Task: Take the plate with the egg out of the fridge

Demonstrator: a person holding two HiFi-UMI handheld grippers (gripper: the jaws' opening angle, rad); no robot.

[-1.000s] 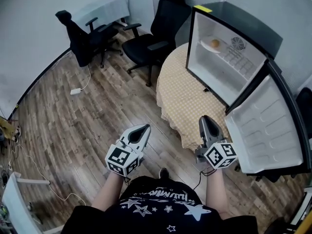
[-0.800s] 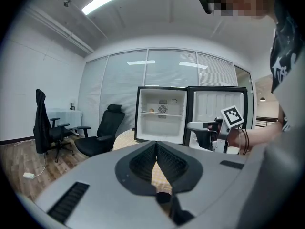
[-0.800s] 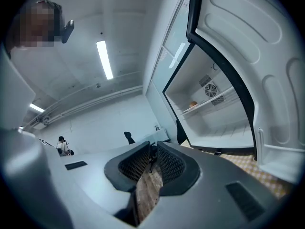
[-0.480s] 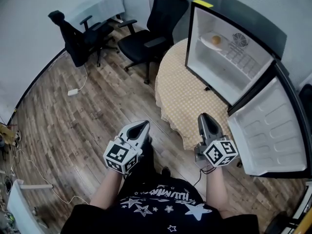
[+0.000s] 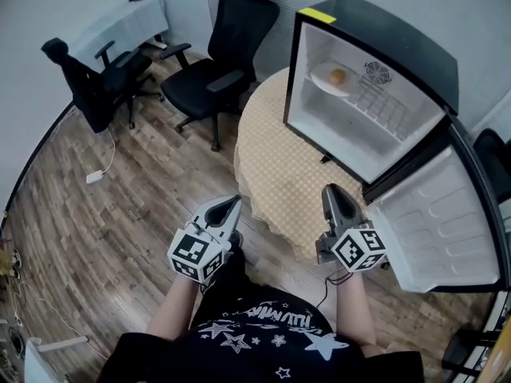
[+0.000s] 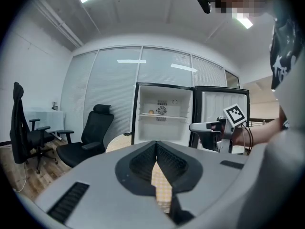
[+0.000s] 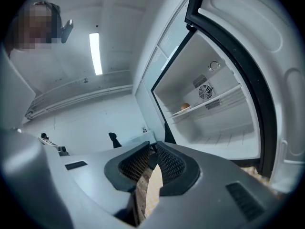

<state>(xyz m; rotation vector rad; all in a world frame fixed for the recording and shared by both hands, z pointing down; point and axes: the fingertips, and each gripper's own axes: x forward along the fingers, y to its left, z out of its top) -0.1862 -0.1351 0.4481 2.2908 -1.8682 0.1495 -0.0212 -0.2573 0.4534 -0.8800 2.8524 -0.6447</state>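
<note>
A small black fridge [image 5: 375, 62] stands open on a round table with a yellow checked cloth [image 5: 271, 166]. On its upper shelf a white plate [image 5: 326, 82] carries a brown egg [image 5: 338, 76]; the egg [image 7: 185, 106] also shows in the right gripper view, and the plate [image 6: 151, 112] in the left gripper view. My left gripper [image 5: 226, 208] is shut and empty, low over the floor near the table's edge. My right gripper [image 5: 333, 191] is shut with nothing in it, over the table's near edge, well short of the fridge.
The fridge door [image 5: 435, 222] is swung open to the right, close beside my right gripper. Two black office chairs [image 5: 215, 78] [image 5: 92, 86] stand on the wooden floor to the left. A white table [image 5: 120, 22] stands far back, and a cable with a power block [image 5: 94, 177] lies on the floor.
The fridge and table have slid left and nearer in the head view as the person steps toward them. Both grippers keep their pose, still shut.
</note>
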